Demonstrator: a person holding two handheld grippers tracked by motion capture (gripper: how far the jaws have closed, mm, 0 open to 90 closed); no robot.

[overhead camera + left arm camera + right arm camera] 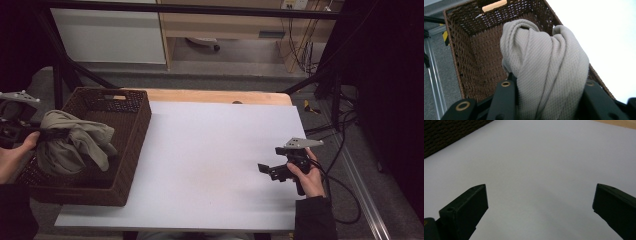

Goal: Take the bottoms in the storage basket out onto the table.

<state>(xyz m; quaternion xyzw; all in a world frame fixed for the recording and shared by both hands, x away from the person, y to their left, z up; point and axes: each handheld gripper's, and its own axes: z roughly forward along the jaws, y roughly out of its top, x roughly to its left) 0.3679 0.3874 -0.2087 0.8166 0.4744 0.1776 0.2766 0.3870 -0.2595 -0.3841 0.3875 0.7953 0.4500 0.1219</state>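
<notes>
At the far left of the table, your left gripper (50, 133) is clamped on a bunched grey-beige cloth (75, 142), holding it over the brown wicker basket (131, 145). From the high view the cloth hangs down inside the basket's walls, though the dim light makes it hard to tell whether its lower folds touch the basket floor. Your left gripper view shows the fabric (544, 67) squeezed between the two black jaws, with the basket's woven inside (479, 55) behind it and a cut-out handle at the far wall. Right of the basket lies the white mat (215, 150), with a strip of wooden tabletop (215, 96) along its far edge. Near the mat's right edge, your right hand (310, 177) holds the right gripper (264, 169) low over the mat, well apart from the basket, pointing left. Its jaws stand spread wide, nothing between them.
</notes>
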